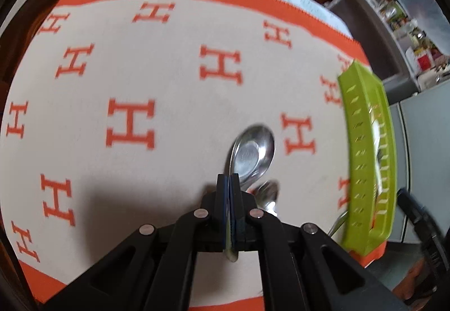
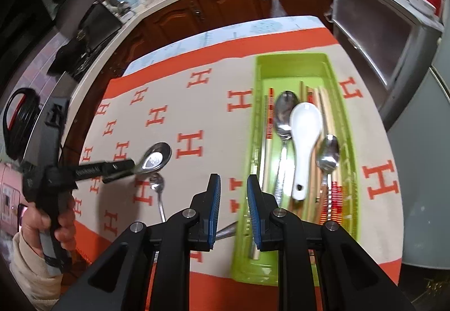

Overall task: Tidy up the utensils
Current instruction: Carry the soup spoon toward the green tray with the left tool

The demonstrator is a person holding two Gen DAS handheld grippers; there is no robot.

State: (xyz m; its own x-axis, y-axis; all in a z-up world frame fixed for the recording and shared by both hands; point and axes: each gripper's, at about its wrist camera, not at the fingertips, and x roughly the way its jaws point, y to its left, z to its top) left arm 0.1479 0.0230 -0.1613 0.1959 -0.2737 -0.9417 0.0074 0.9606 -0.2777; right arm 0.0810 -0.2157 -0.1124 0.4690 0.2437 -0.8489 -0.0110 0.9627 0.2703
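Note:
My left gripper (image 1: pixel 230 180) is shut on a steel soup spoon (image 1: pixel 251 152) and holds it above the cloth; it also shows in the right wrist view (image 2: pixel 132 167) with the spoon (image 2: pixel 156 157). A small steel spoon (image 2: pixel 156 187) lies on the cloth below it, also in the left wrist view (image 1: pixel 268 194). The green tray (image 2: pixel 346 125) holds a white ceramic spoon (image 2: pixel 305 136), two steel spoons (image 2: pixel 284 114) and chopsticks (image 2: pixel 270 117). My right gripper (image 2: pixel 233 193) is open and empty over the tray's near left edge.
The table wears a beige cloth with orange H marks (image 2: pixel 191 145). Another steel handle (image 2: pixel 227 232) pokes out beside the tray. Wooden cabinets (image 2: pixel 230 4) and a cluttered counter lie beyond. A fridge (image 2: pixel 422 170) stands at the right.

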